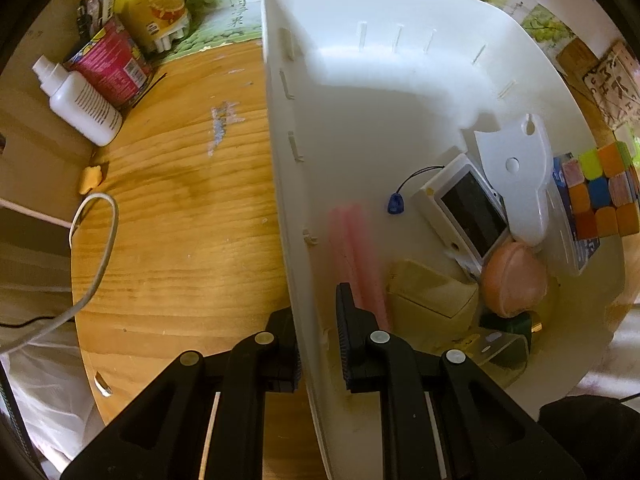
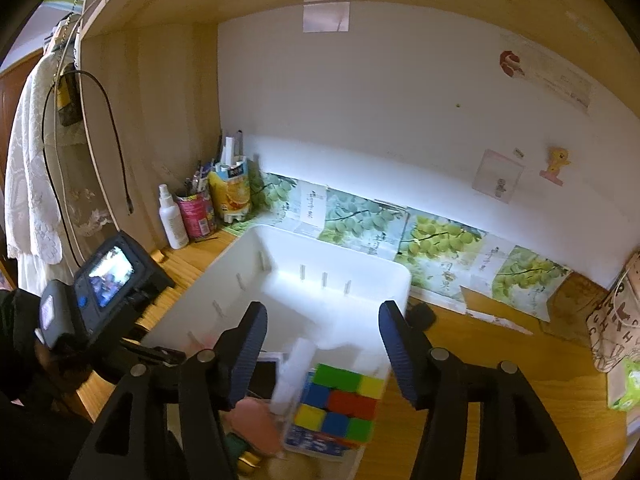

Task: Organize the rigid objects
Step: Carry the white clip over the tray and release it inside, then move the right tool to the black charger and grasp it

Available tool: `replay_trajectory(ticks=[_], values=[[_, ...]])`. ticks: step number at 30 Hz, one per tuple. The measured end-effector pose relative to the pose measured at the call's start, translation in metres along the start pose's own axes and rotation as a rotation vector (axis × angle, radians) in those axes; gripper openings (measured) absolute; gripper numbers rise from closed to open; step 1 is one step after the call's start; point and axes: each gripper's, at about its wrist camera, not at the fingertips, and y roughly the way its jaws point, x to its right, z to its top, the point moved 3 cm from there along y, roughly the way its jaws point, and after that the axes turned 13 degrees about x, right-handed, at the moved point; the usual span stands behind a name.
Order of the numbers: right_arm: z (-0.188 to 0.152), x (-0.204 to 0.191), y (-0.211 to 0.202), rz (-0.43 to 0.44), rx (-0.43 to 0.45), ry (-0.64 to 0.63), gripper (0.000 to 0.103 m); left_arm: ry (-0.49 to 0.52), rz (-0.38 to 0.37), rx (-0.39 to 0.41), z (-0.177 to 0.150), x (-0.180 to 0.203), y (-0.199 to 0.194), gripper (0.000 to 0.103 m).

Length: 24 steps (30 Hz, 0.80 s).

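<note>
A white plastic bin (image 1: 384, 80) stands on the wooden desk. My left gripper (image 1: 318, 344) points down and is shut on the bin's left wall, one finger outside and one inside. Inside the bin lie blurred pink sticks (image 1: 356, 256), a small white device with a screen (image 1: 464, 208), a white plastic piece (image 1: 516, 176), a cream box (image 1: 432, 292) and a peach round case (image 1: 514, 280). A colour cube (image 2: 340, 400) rests on a clear box (image 2: 316, 444) in the bin's near right corner. My right gripper (image 2: 324, 352) hangs open just above the cube, its pads clear of it.
At the desk's back left stand a white spray bottle (image 1: 80, 100), a red can of pens (image 1: 112, 64) and an orange juice carton (image 1: 156, 4). A white cable (image 1: 100, 248) loops over the left edge. A patterned bag (image 2: 616, 320) stands at the right.
</note>
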Motion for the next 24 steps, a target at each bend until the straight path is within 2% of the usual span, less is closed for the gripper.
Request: replay_trajectory(ticks=[10,13,16,19,22,24], values=[[0.000,0.058,0.004,0.032,-0.013,-0.133,0.069,-0.063,0.060,0.012,0.002,-0.010,-0.003,0.015],[-0.001,0.076,0.010,0.057,-0.030,-0.203,0.069,-0.066,0.063,0.026,0.003,-0.008,-0.005,0.015],[-0.003,0.096,0.019,0.082,-0.042,-0.259,0.070,-0.073,0.097,0.036,0.006,-0.007,-0.008,0.015],[-0.007,0.114,0.033,0.100,-0.061,-0.308,0.075,-0.087,0.104,0.045,0.010,-0.004,-0.009,0.015],[-0.012,0.128,0.048,0.145,-0.069,-0.353,0.075,-0.079,0.119,0.053,0.012,0.001,-0.012,0.015],[-0.016,0.134,0.059,0.207,-0.059,-0.387,0.075,-0.079,0.133,0.051,0.013,0.002,-0.012,0.015]])
